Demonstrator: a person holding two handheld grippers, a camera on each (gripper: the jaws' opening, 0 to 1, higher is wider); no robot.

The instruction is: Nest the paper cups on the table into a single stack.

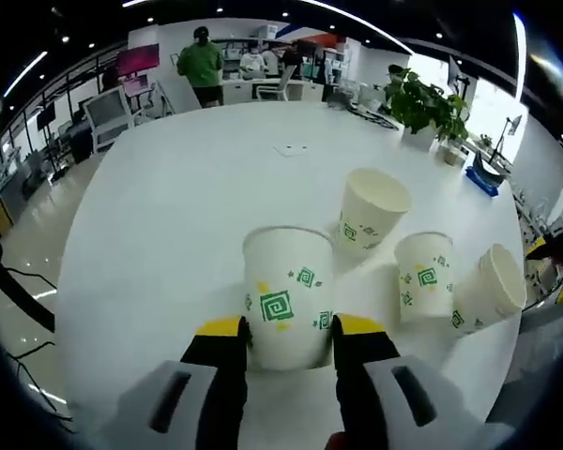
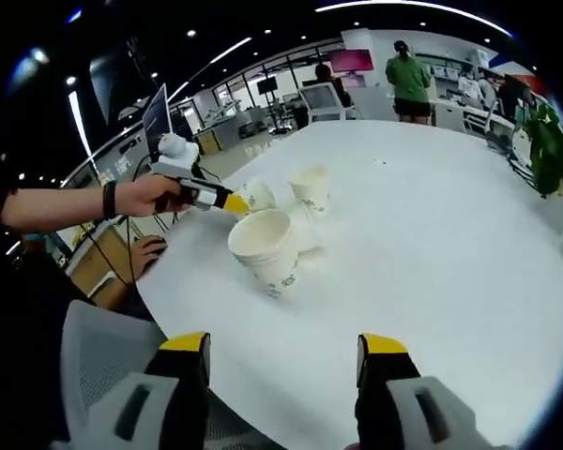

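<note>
With no cups nested yet, the left tongs grip one paper cup while the right tongs wait wide apart, three cups loose beyond on the tabletop.

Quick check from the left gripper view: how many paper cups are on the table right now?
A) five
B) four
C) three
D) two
B: four show in the left gripper view, the cup between the left gripper's jaws, a tilted cup behind it, an upright cup and a tipped cup at the table's edge.
</note>
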